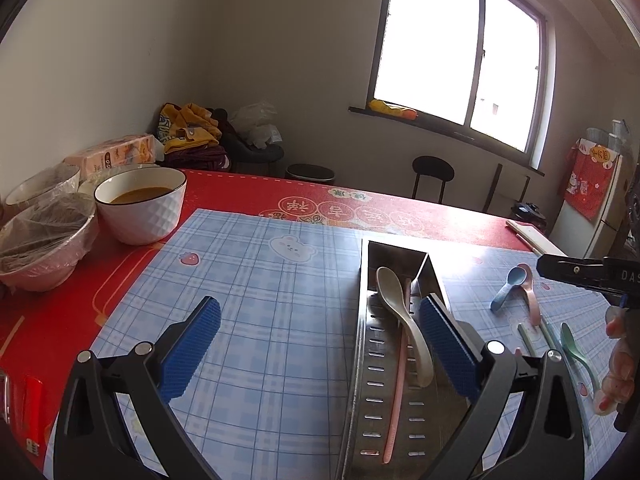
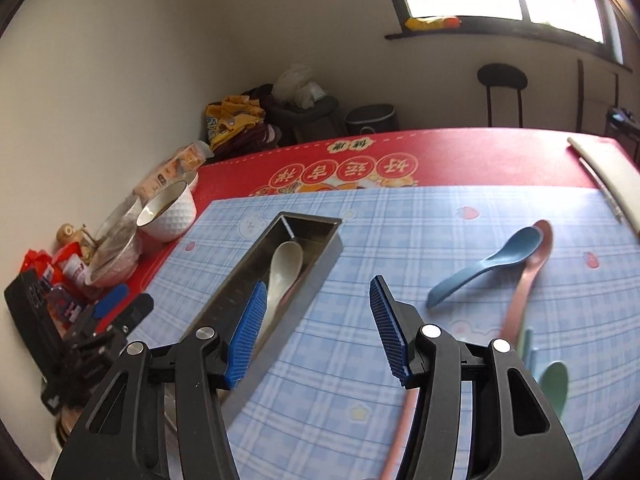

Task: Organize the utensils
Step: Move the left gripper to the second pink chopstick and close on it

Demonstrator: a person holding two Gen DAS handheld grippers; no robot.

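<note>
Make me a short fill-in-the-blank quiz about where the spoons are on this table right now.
1. The cream spoon lies inside the metal ____.
2. The blue spoon rests across the ____ spoon.
3. The right claw holds ____.
4. The white bowl stands on the ____ tablecloth.

Answers: tray; pink; nothing; red
</note>
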